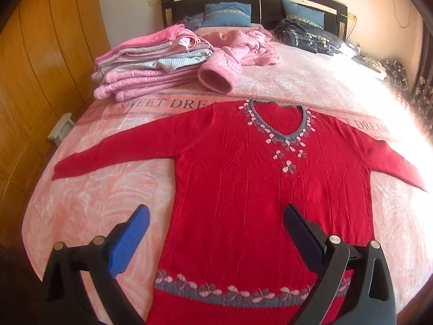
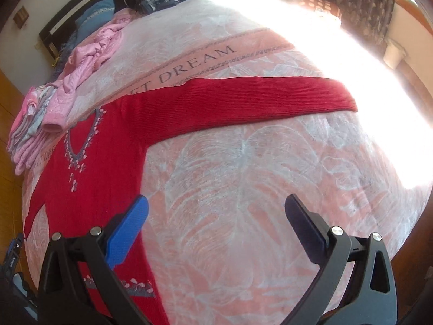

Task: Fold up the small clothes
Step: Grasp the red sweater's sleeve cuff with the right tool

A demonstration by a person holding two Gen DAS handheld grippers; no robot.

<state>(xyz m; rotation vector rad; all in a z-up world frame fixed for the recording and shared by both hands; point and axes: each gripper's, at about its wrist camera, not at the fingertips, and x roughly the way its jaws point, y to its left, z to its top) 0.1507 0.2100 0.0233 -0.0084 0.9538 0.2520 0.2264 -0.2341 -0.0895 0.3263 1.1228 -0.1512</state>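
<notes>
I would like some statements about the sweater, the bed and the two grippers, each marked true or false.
1. The red sweater lies flat with both sleeves spread out. True.
2. The left gripper is shut on the sweater's hem. False: its jaws stand open and hold nothing.
3. A stack of folded clothes sits on the bed beyond the sweater's left sleeve. True.
4. The right gripper hovers over the sweater's neckline. False: it is open, mostly over the bedspread beside the sweater's body.
5. The sweater has a plain round neck. False: it is a V-neck with grey trim and pink petal shapes.
</notes>
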